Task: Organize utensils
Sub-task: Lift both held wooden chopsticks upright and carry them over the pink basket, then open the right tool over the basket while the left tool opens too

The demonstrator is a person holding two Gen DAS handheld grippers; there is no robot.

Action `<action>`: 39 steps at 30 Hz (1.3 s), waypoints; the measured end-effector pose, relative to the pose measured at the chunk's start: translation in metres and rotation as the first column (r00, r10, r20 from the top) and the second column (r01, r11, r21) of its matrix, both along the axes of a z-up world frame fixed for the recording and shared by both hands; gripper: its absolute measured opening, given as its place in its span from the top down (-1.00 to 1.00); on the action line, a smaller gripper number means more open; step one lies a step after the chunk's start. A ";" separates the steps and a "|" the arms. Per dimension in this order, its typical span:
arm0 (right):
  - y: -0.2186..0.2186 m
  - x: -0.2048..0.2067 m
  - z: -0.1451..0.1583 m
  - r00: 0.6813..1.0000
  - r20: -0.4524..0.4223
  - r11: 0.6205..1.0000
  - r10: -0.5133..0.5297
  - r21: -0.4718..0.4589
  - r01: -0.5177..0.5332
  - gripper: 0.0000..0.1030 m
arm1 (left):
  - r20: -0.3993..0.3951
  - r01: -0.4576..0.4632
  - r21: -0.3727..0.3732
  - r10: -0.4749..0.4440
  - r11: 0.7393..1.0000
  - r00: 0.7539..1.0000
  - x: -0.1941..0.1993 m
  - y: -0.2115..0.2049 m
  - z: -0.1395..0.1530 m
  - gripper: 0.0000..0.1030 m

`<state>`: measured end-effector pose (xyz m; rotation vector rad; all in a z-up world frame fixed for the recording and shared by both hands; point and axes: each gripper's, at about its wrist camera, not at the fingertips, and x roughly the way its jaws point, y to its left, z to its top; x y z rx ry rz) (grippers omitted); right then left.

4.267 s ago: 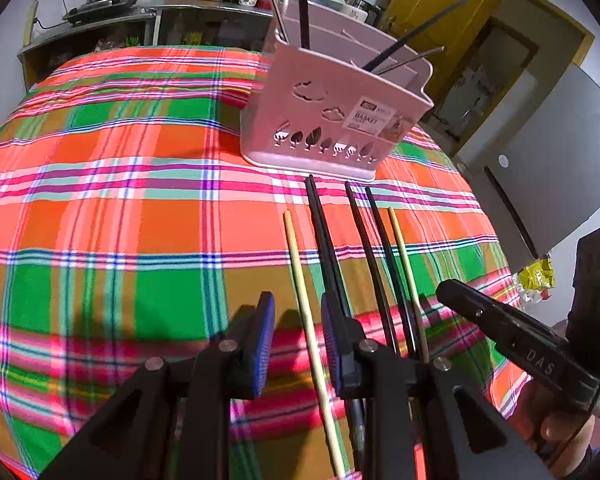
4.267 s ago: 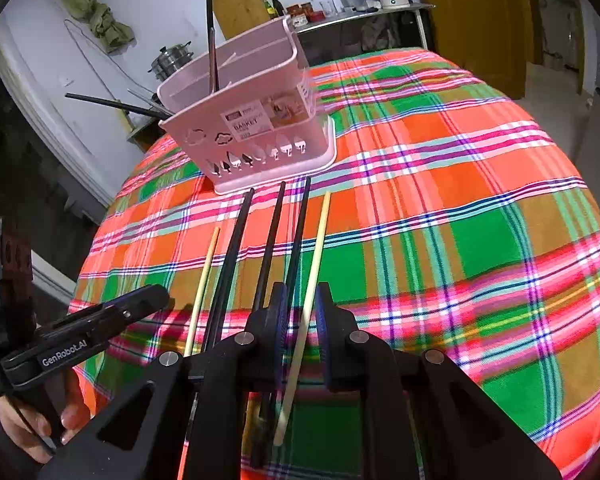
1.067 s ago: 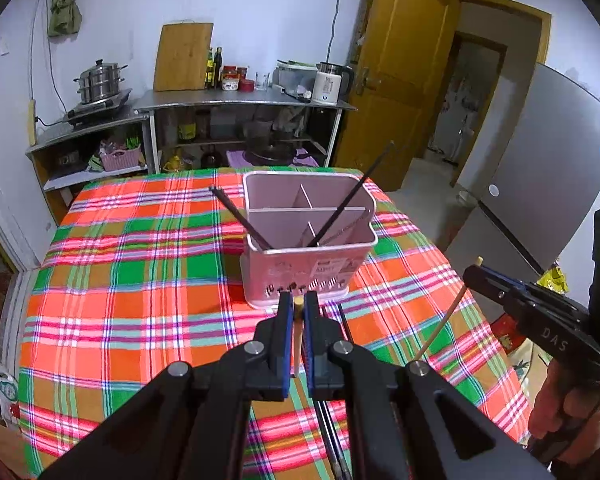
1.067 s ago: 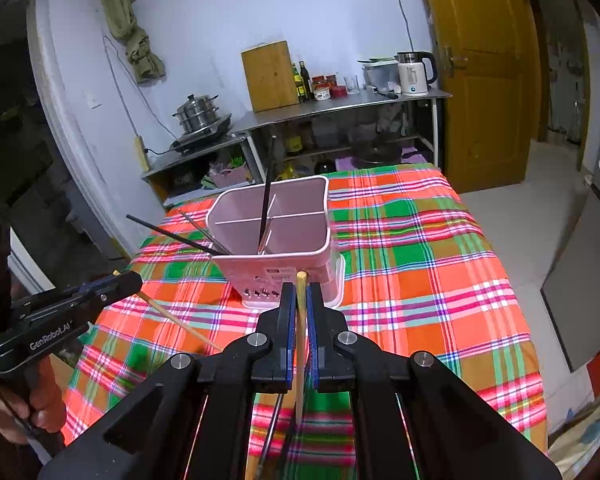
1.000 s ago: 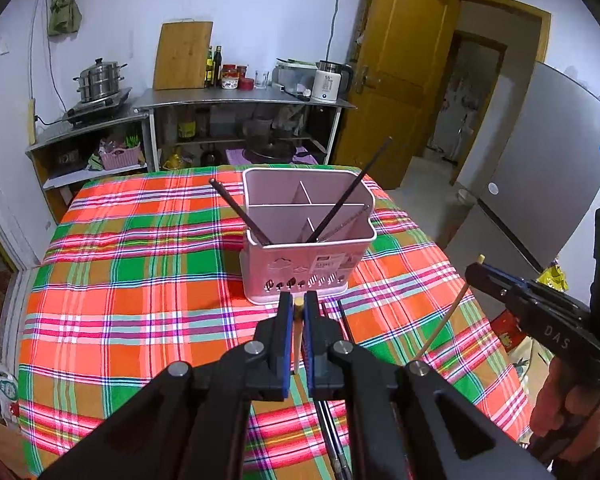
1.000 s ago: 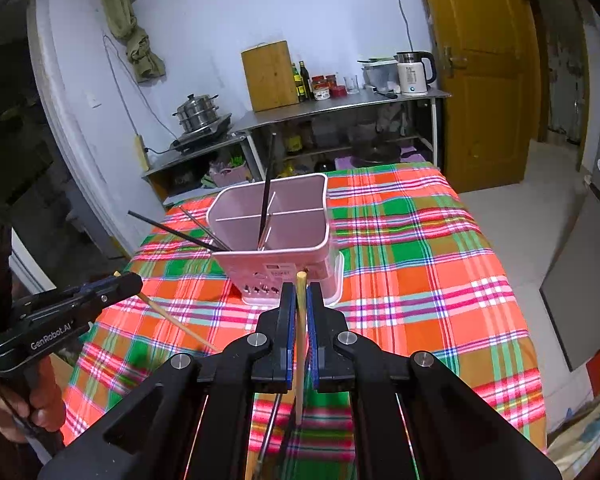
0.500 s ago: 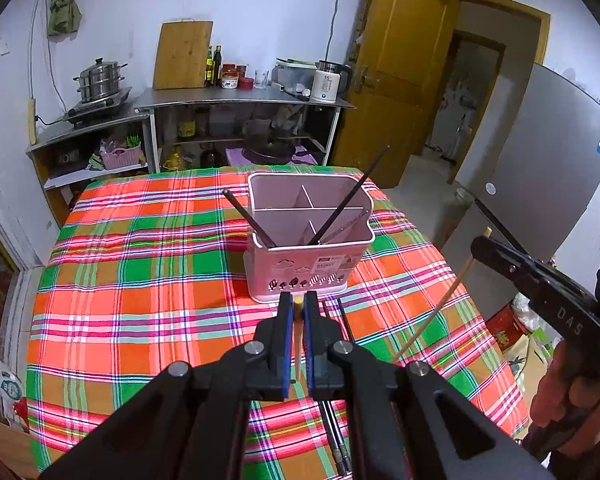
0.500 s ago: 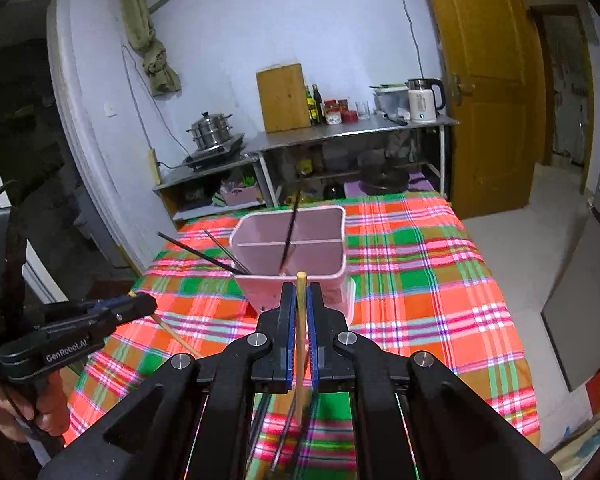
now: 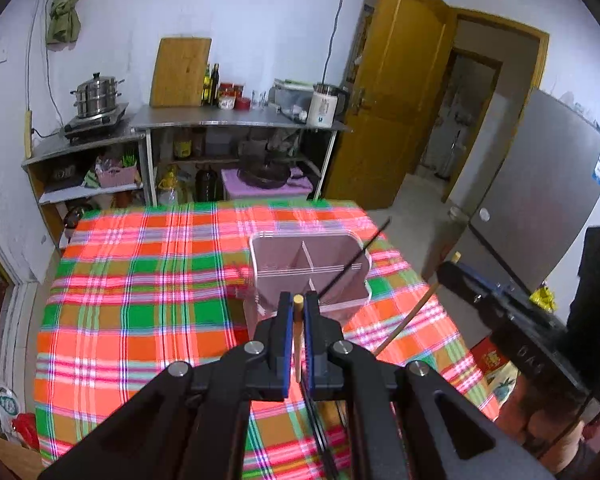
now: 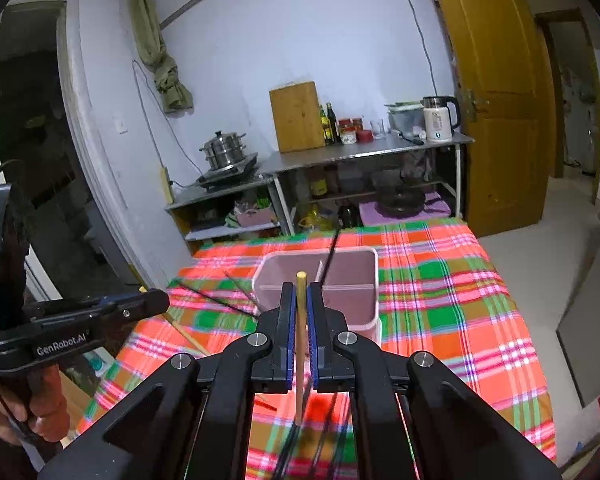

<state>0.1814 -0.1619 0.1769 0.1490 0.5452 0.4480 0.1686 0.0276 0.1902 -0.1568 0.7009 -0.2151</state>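
Note:
In the left wrist view my left gripper (image 9: 298, 300) is shut on a pale wooden chopstick (image 9: 297, 340) that stands nearly upright between its blue pads. It hangs above the near side of the pink divided basket (image 9: 274, 248). At the right, my right gripper (image 9: 454, 270) is held by a hand and has a second wooden chopstick (image 9: 408, 320) slanting down from it. In the right wrist view that gripper (image 10: 301, 288) is shut on its wooden chopstick (image 10: 300, 352), in front of the basket (image 10: 364, 280). Black chopsticks (image 9: 356, 260) lean in the basket, and others (image 10: 320, 448) lie on the plaid cloth below.
The table with the plaid cloth (image 9: 140, 280) ends just past the basket. Behind it stand metal shelves (image 9: 236, 124) with a kettle (image 9: 322, 106), a steamer pot (image 9: 96, 94) and a cutting board. A grey fridge (image 9: 540, 208) is at the right, next to a wooden door (image 9: 396, 100).
Both grippers have risen, each still shut on its wooden chopstick. The basket and table now sit lower and farther off in both views, slightly blurred.

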 end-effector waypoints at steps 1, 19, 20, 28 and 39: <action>0.001 0.003 0.003 1.000 0.010 1.000 0.000 0.006 0.000 0.90 | 0.013 0.000 -0.006 0.000 1.000 1.000 0.002 0.001 0.006 0.89; 0.012 0.054 0.036 0.994 0.108 0.997 -0.034 0.077 0.025 0.90 | 0.078 -0.020 -0.050 0.024 0.999 0.997 0.046 0.015 0.037 0.89; 0.012 0.056 0.035 0.993 0.108 0.997 -0.037 0.077 0.029 0.90 | 0.074 -0.021 -0.049 0.024 0.999 0.997 0.049 0.015 0.035 0.89; 0.013 0.065 0.007 0.995 0.078 0.996 -0.055 0.073 0.050 0.90 | 0.006 -0.018 -0.047 0.018 0.999 1.000 0.063 0.014 0.000 0.89; 0.015 0.064 -0.025 0.999 -0.025 0.998 -0.033 0.050 0.034 0.89 | -0.044 -0.034 -0.047 0.032 0.998 0.999 0.066 0.020 -0.024 0.86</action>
